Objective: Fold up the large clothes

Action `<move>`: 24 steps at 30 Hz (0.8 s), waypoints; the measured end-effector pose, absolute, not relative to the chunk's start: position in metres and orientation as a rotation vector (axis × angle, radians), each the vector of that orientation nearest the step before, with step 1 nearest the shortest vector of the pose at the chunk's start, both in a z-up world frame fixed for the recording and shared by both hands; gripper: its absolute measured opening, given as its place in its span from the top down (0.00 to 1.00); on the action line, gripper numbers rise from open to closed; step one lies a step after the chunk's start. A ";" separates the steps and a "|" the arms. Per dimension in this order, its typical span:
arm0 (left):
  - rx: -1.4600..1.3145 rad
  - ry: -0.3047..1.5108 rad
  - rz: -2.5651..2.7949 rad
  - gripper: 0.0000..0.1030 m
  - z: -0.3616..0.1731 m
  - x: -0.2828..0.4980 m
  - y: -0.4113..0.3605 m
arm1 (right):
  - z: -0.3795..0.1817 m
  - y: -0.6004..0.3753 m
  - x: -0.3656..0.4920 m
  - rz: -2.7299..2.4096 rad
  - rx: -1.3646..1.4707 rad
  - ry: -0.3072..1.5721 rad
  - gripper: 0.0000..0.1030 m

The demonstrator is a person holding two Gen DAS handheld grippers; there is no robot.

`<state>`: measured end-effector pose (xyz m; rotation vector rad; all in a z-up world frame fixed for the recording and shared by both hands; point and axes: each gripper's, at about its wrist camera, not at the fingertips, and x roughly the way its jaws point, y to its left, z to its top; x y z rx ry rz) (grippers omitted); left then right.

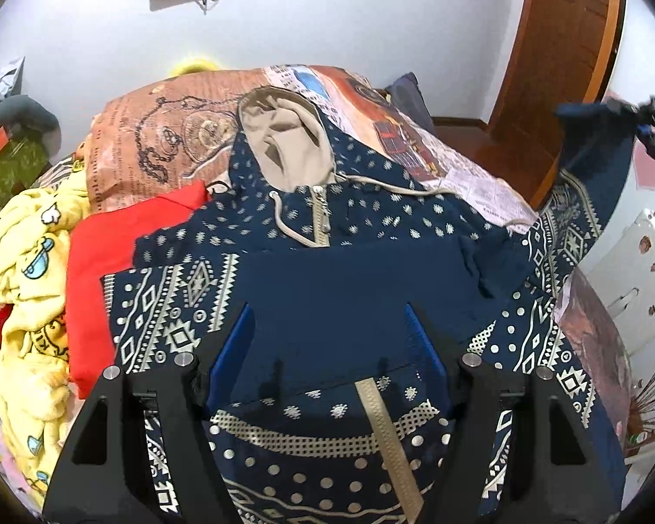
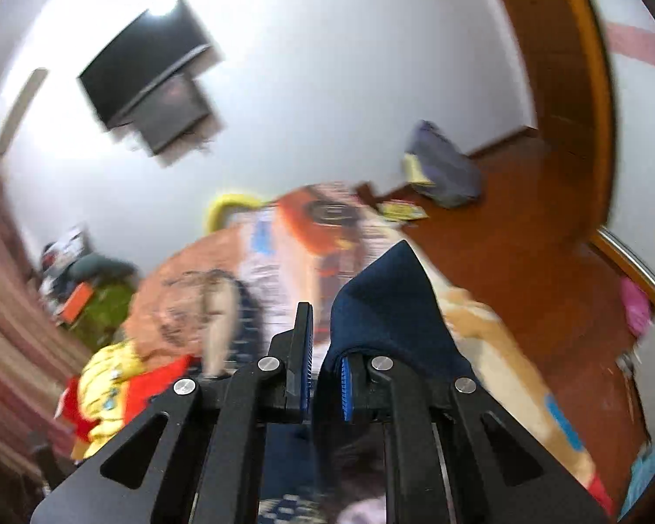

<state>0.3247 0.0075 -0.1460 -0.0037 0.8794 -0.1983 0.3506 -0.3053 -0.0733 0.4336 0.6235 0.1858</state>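
Navy and cream under my claws

Ahead of my left claw, black with blue pads, the hoodie is navy with cream dots, diamonds and zigzag bands, a beige hood lining and a beige zipper. To its left lie a red garment and a yellow cartoon-print blanket; beyond is a rust-orange newsprint-pattern bedspread. My right claw is black with blue pads, plain navy cloth between them.

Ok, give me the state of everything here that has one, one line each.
Hoodie: spread on the bed, zipped, one sleeve lifted.
Sleeve: pinched, raised off the bed.
Right gripper: shut on sleeve.
Left gripper: open, above the hoodie.
Yellow blanket: crumpled.
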 end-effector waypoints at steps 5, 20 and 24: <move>-0.027 0.853 -0.187 0.33 -0.135 0.315 0.026 | -0.082 -0.236 0.373 0.335 0.399 0.681 0.91; -0.068 0.888 -0.114 0.33 -0.147 0.293 0.077 | -0.220 -0.094 0.379 0.545 0.227 1.112 0.91; -0.069 0.914 -0.117 0.33 -0.156 0.293 0.077 | -0.237 -0.091 0.370 0.560 0.197 1.187 0.91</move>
